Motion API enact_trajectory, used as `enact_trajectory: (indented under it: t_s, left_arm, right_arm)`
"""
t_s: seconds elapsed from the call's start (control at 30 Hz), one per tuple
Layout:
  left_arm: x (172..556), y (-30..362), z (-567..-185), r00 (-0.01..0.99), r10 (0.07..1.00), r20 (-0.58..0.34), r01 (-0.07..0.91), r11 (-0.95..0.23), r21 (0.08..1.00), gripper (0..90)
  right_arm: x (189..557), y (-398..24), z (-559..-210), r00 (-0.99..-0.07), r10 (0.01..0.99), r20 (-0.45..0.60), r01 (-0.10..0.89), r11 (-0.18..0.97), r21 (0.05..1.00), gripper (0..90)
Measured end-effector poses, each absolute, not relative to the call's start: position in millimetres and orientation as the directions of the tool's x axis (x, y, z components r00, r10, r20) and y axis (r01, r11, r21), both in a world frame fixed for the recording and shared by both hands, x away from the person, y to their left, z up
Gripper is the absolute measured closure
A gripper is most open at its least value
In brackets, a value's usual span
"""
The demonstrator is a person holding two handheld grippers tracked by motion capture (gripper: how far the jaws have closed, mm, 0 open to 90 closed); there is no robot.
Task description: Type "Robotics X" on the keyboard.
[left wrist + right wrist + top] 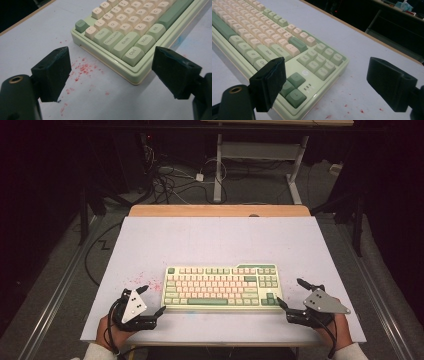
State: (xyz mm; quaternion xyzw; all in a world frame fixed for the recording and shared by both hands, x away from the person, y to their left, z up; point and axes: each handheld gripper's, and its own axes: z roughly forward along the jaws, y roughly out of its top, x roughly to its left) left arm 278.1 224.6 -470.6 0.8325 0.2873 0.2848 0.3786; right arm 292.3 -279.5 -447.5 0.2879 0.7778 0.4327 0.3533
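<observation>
A pale green and cream keyboard (220,287) lies flat on the white tabletop (210,240), near its front edge. My left gripper (154,299) rests just off the keyboard's front left corner, open, with nothing between its fingers. In the left gripper view the left gripper (112,62) frames the Ctrl corner of the keyboard (125,27). My right gripper (290,291) sits just off the front right corner, also open and empty. In the right gripper view the right gripper (329,77) has its left jaw over the arrow keys of the keyboard (262,37).
Red specks (145,280) dot the tabletop left of the keyboard, and more red specks (352,105) lie right of it. A wooden edge (220,210) borders the far side. Beyond it are floor cables (170,180) and a desk frame (260,155).
</observation>
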Motion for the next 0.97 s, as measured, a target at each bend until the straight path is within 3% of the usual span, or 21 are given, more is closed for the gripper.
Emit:
enact_trajectory:
  t_s: [0.97]
  left_arm:
    - [286.4, 221.1, -472.1, 0.676, 0.697, 0.241, 0.28, -0.545, 0.79, 15.1]
  right_arm:
    - [293.0, -282.1, -449.2, -0.583, 0.756, -0.298, 0.147, 0.458, 0.877, 16.0]
